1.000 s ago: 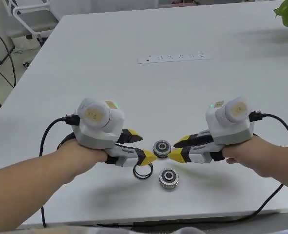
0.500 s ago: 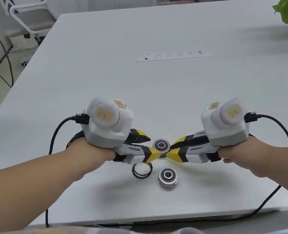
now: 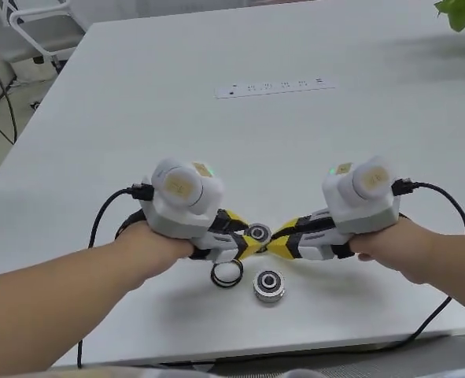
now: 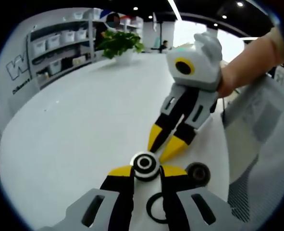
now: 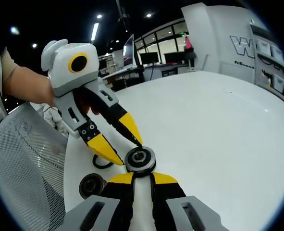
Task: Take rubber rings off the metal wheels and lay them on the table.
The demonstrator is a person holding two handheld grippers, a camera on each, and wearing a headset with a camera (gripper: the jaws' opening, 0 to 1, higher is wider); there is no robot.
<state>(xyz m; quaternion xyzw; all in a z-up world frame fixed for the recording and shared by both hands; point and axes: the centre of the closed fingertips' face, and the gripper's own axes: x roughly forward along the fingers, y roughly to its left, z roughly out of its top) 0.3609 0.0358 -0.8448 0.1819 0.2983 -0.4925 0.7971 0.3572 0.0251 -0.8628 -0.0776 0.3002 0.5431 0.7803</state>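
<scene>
Near edge of worktop (image 3: 216, 142), left to right.

Left gripper (image 3: 248, 236): fingers (image 4: 120, 171) clenched on a metal wheel (image 3: 257, 232), one yellow tip on each side of its rim.

One loose rubber ring (image 3: 226, 285) lies flat below those tips, closer to the near edge. A second wheel (image 3: 269, 285) lies just beside it, not touching.

Right gripper (image 3: 273, 241): fingers drawn nearly together, with the tips at the held wheel's rim. It cannot be told whether they pinch anything.
</scene>
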